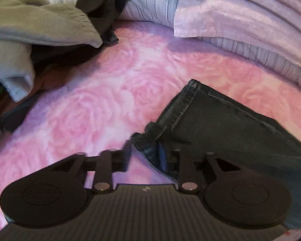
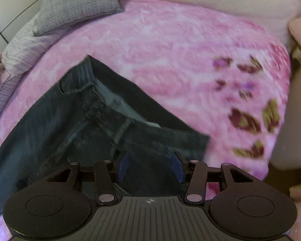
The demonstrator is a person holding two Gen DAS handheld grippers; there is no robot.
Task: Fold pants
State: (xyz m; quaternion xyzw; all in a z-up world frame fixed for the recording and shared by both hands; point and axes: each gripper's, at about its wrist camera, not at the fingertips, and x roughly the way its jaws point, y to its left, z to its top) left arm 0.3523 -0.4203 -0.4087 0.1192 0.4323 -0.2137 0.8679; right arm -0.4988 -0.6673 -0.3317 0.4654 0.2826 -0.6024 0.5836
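Dark jeans (image 2: pixel 74 124) are lying on the pink blanket (image 1: pixel 110 84); your left hand-held gripper (image 1: pixel 148 156) is parting beside their hem, your right hand-held gripper (image 2: pixel 150 166) hovering open above them.

From my left camera, the pants (image 1: pixel 220 124) lie on the blanket (image 1: pixel 110 92) at lower right, their hem end just ahead of my left claw (image 1: pixel 148 158). A heap of clothes (image 1: pixel 36 26) sits far left, pillows (image 1: pixel 240 20) behind. My right claw (image 2: pixel 150 166) hangs over the waistband (image 2: pixel 110 118); a cushion (image 2: pixel 76 2) lies behind, left.
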